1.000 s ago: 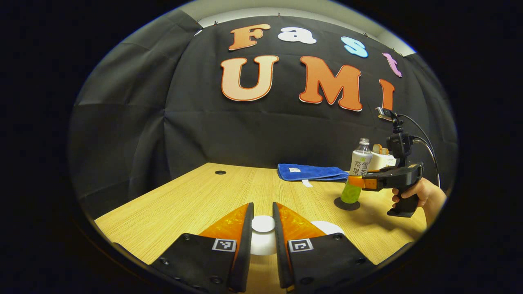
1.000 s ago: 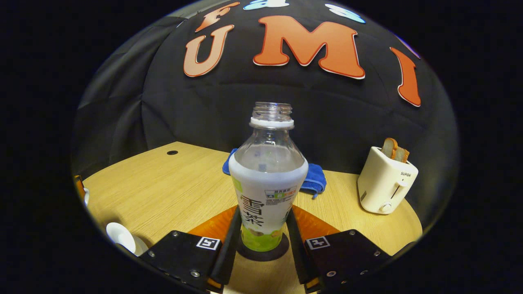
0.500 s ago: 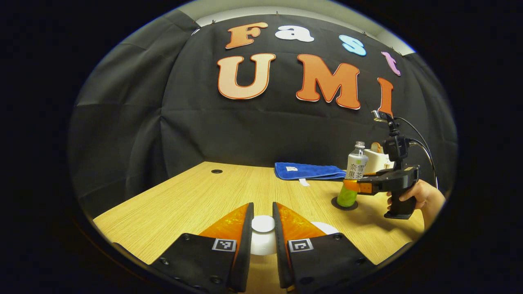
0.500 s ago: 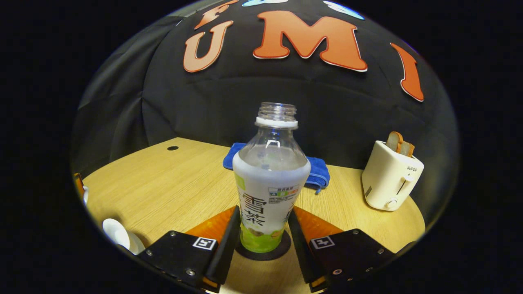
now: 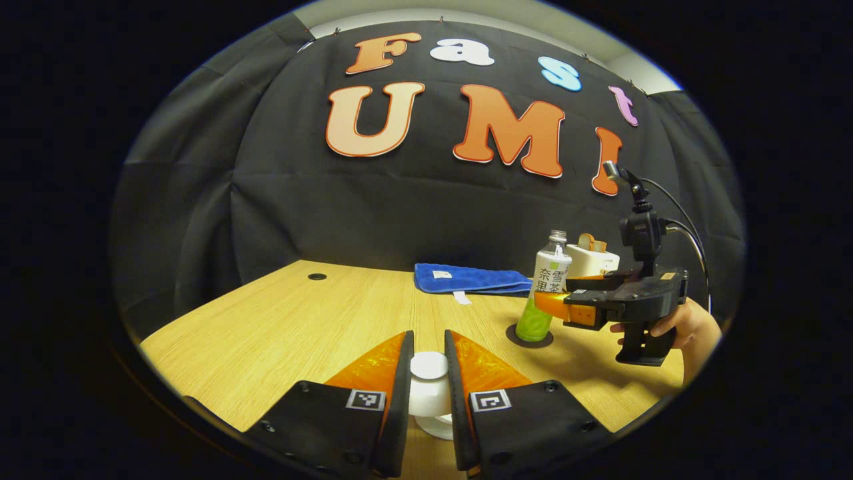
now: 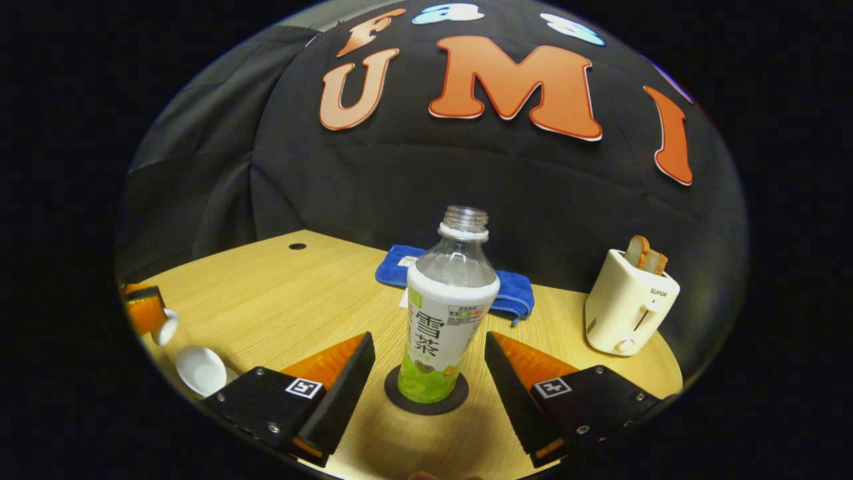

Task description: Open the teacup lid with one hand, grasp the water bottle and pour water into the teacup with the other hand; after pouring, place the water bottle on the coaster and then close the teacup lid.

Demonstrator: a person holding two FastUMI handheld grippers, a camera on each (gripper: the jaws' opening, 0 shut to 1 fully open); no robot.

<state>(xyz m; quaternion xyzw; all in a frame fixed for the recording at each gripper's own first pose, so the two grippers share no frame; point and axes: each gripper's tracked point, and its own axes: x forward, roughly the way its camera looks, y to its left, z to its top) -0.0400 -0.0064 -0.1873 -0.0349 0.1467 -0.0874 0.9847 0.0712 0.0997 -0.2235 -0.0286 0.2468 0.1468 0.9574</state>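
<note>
My left gripper [image 5: 428, 347] is shut on the knob of the white teacup lid [image 5: 428, 377], held above the table. In the right gripper view that left gripper [image 6: 143, 313] and lid [image 6: 164, 327] sit at the far left, beside the open white teacup [image 6: 200, 370]. The uncapped water bottle [image 6: 446, 327] stands upright on the dark round coaster [image 6: 426, 400]. My right gripper [image 6: 430, 343] is open, its fingers either side of the bottle with a gap to it. From the left gripper view, the bottle [image 5: 550, 287], coaster [image 5: 530, 335] and hand-held right gripper [image 5: 546, 303] are at the right.
A folded blue towel [image 6: 513, 293] lies behind the bottle near the wall. A cream toaster [image 6: 630, 307] holding bread slices stands at the right rear. The wooden table [image 5: 300, 320] has a cable hole [image 5: 317, 276] at its far left.
My right gripper let go of the bottle, spread its fingers and drew back a little; the bottle stays on the coaster. The left gripper keeps the lid and has turned somewhat.
</note>
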